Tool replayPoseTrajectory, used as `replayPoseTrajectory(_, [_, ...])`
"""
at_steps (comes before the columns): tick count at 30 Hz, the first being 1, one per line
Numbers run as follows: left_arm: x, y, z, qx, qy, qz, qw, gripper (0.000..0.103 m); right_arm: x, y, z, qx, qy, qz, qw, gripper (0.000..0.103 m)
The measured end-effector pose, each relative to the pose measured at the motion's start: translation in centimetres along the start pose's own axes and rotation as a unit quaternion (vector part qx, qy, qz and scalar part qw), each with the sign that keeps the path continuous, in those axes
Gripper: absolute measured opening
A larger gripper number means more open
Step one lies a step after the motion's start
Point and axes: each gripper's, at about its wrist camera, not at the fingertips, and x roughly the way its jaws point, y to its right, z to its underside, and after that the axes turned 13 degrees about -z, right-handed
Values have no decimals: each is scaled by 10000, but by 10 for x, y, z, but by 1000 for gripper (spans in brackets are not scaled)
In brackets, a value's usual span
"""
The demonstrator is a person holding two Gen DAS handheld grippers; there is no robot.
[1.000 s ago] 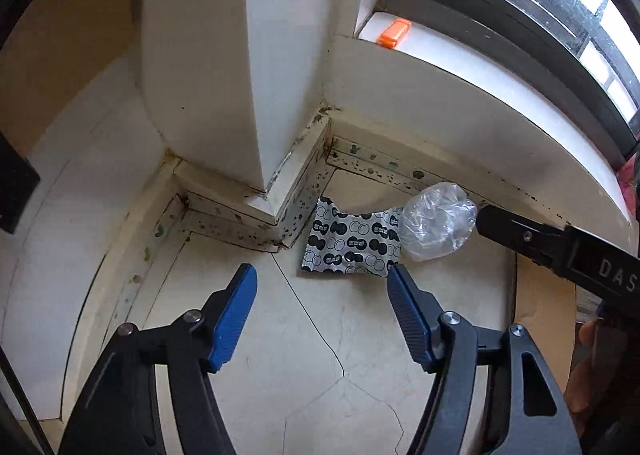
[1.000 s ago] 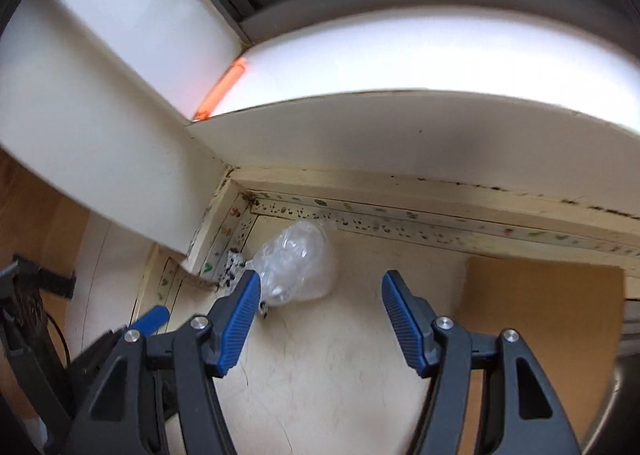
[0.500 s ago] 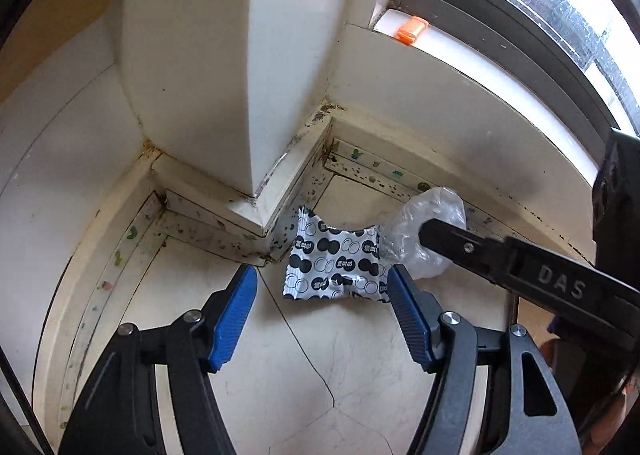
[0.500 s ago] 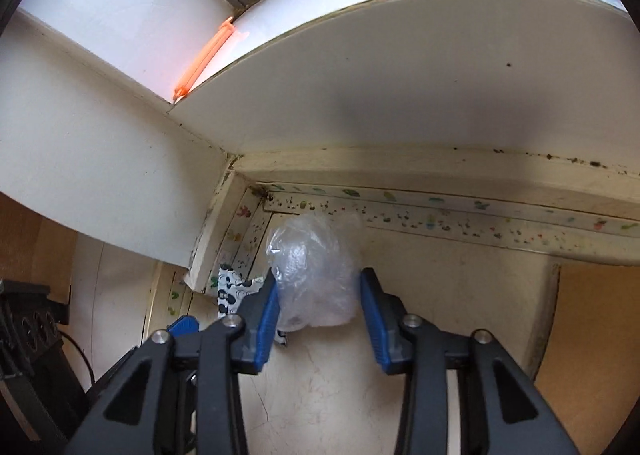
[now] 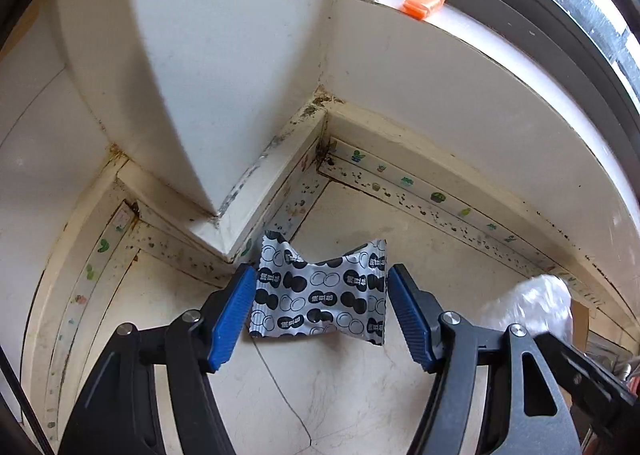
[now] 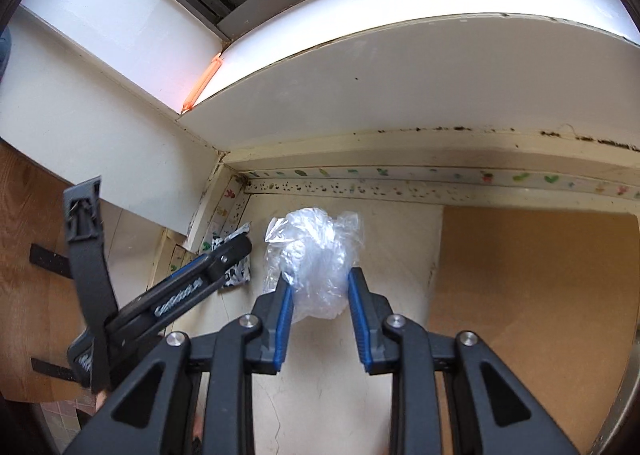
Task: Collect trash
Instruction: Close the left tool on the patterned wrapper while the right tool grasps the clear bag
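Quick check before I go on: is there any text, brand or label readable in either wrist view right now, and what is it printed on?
Black-and-white snack wrapper: small characters inside the black gourd shapes, too small to read.
Side of the left gripper in the right wrist view: white lettering along the finger arm, too blurred to read.
Clear plastic bag in the right gripper: no print visible.
Orange clip on the windowsill: no text visible.

Cracked cream floor (image 5: 344, 387) (pretty grimy along the edges) with a black-and-white spotted wrapper (image 5: 320, 295) lying flat by the corner, brown board (image 6: 532, 287) off to the side.
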Motion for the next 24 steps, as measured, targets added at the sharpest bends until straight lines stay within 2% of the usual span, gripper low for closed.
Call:
replayPoseTrajectory(6, [0,21,0,276,113,-296,9991,66,-4,5,9,53,-81,38,9999,27])
replayPoseTrajectory(11, [3,47,7,401,34,-517,9979,68,-4,2,12,14,-128,11,9999,27])
replayPoseTrajectory(13, [10,58,10,420,-93,-524,9977,68,-6,2,12,-8,-120,11,9999,27])
replayPoseTrajectory(17, [11,65,13,337,-48,-373,9987,68,-2,4,9,39,-91,-8,10000,27])
replayPoseTrajectory(19, [11,65,13,323,-30,-244,9992,54,1,5,9,29,-92,4,10000,27])
replayPoseTrajectory(20, [12,65,14,336,-57,-185,9992,42,1,6,10,28,-103,4,9999,27])
replayPoseTrajectory(24, [11,68,16,360,-41,-132,9993,36,-1,8,14,47,-115,15,9999,27])
